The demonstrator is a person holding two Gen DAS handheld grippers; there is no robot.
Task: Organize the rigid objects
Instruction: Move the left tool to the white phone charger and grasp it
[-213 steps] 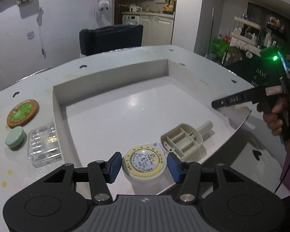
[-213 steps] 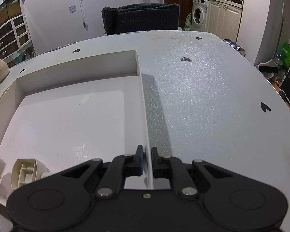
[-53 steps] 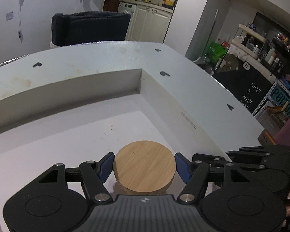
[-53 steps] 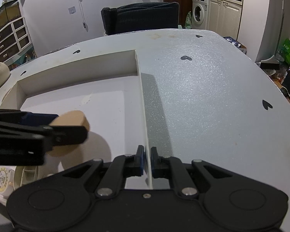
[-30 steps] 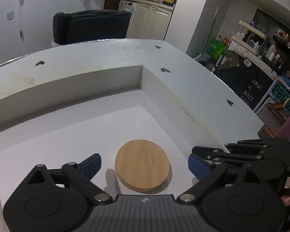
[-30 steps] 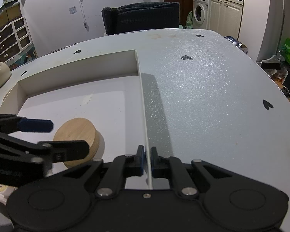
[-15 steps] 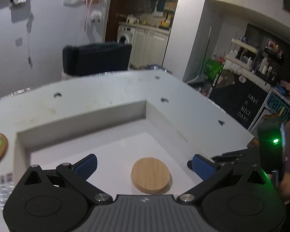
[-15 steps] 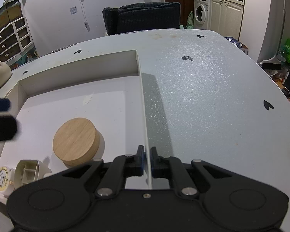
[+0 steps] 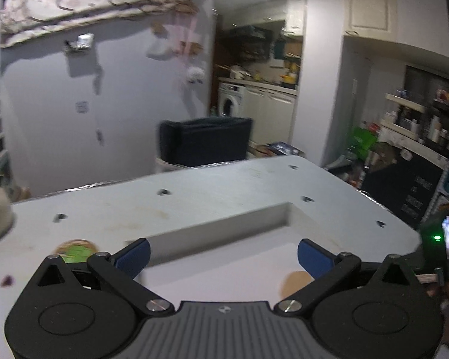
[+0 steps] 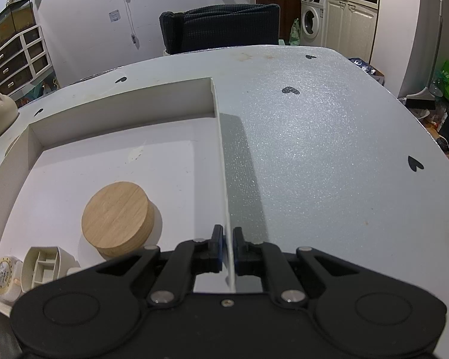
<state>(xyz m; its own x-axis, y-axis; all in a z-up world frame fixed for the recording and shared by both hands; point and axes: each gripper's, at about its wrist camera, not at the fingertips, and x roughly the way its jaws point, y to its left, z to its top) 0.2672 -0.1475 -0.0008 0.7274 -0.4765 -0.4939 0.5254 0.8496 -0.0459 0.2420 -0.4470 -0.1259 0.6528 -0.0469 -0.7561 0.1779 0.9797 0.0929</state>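
Right gripper (image 10: pixel 228 240): clenched, its two pads pinching the thin right wall of the white tray (image 10: pixel 221 161) near the front corner.
Left gripper (image 9: pixel 223 252): released, blue pads spread wide with nothing between them, up above the tray; the left wrist view is blurred.
Jaw motion: the left jaws have just been opening, and they stand clear of everything.
Wooden disc (image 10: pixel 116 217): flat on the tray floor, front half, left of the pinched wall and apart from it; in the left wrist view only a sliver shows behind the right finger (image 9: pixel 294 281).
Beige compartment piece (image 10: pixel 46 264): in the tray's front left corner, just beside the disc.
Round tape measure (image 10: pixel 3 270): at the tray's front left edge, touching or nearly touching the beige piece.
Green-and-brown coaster (image 9: pixel 74 249): on the surface outside the tray, left of it, partly hidden by the left finger.
Surface (image 10: pixel 329 149): pale grey, speckled, with small black heart marks.
Beyond: a dark chair (image 10: pixel 221 27) at the far edge.
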